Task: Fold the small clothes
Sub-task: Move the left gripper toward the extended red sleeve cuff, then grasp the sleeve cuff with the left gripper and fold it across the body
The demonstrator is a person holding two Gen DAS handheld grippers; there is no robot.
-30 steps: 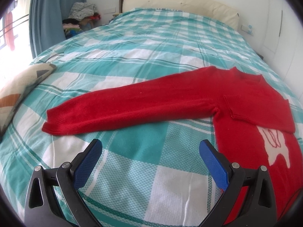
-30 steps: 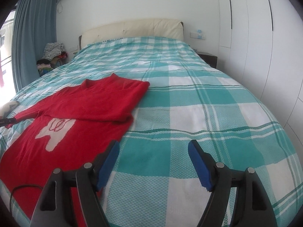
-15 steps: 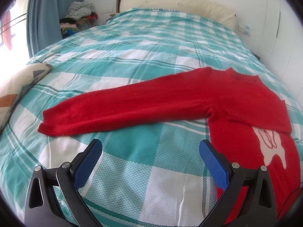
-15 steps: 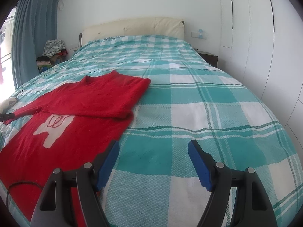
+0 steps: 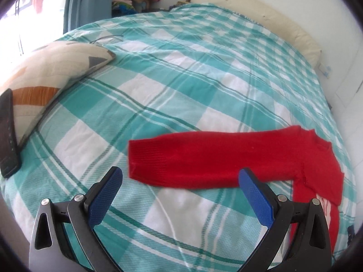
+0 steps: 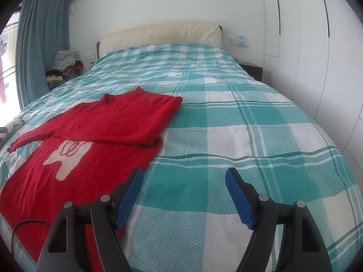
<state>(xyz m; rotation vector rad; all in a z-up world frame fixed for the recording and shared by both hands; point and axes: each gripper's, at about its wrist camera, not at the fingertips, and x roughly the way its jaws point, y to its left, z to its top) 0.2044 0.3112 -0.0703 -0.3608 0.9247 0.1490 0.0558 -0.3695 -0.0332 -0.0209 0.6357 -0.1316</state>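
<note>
- The bed (image 6: pixel 261 136), under a teal-and-white checked cover, fills both views; its cream headboard (image 6: pixel 163 31) stands at the far end against the white wall.
- The red sweater (image 6: pixel 95 140) lies flat on the left half of the bed, neck toward the headboard and hem toward the near edge, so its long axis runs near to far. Its right side is folded in over the chest, and a white knitted figure with red outline shows below the fold. No writing or label can be read on it.
- The left sleeve (image 5: pixel 204 156) stretches straight out leftward across the bed, its cuff at the far left end.
- A patterned pillow (image 5: pixel 52 72) lies at the left edge of the bed, with a dark flat device (image 5: pixel 8 131) resting against it.
- The left tool (image 5: pixel 179 181) hovers low over the cover just near of the sleeve, tilted, fingers spread wide and gripping nothing.
- The right tool (image 6: pixel 185 185) hovers level over bare cover just right of the sweater's hem, likewise gaping and empty.
</note>
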